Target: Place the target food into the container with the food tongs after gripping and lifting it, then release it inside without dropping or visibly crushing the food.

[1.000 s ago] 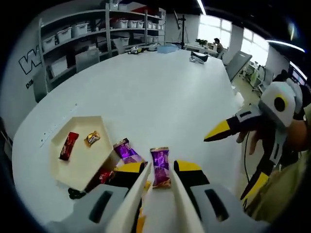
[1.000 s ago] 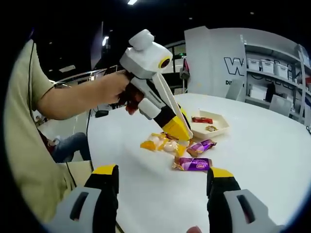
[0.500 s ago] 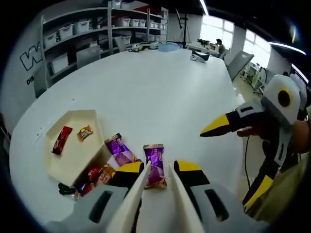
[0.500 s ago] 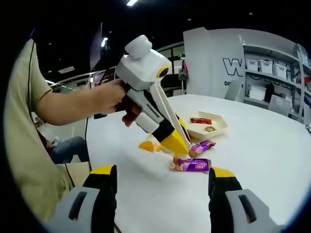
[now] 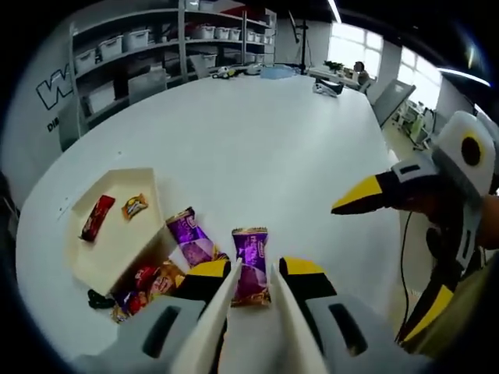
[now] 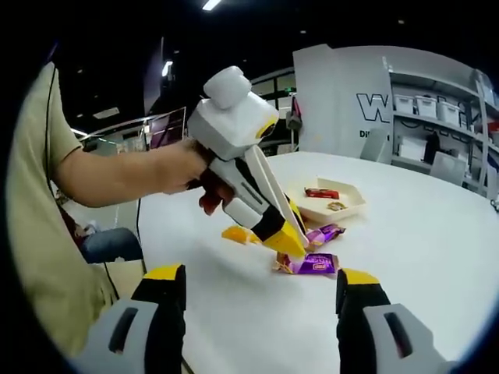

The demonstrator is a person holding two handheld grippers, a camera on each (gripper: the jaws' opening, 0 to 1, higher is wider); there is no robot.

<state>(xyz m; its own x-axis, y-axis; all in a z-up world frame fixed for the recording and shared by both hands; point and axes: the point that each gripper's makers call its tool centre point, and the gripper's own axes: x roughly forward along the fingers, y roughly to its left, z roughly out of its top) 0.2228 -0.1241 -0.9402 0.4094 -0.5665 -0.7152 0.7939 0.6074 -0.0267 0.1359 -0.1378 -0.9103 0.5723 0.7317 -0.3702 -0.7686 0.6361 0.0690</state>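
Hand-held gripper (image 5: pixel 251 274) straddles purple candy (image 5: pixel 251 265).

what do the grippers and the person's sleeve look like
Both grippers share a build: the left gripper has a white body, black mid-section, yellow jaw tips and long white tong blades. The right gripper trails a black cable. The person wears a short beige sleeve.

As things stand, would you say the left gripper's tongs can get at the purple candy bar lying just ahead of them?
Probably yes. The tongs held in the left gripper already straddle the near end of the purple candy bar, and the table around it looks bare on that side. The second purple bar lies apart to one side.
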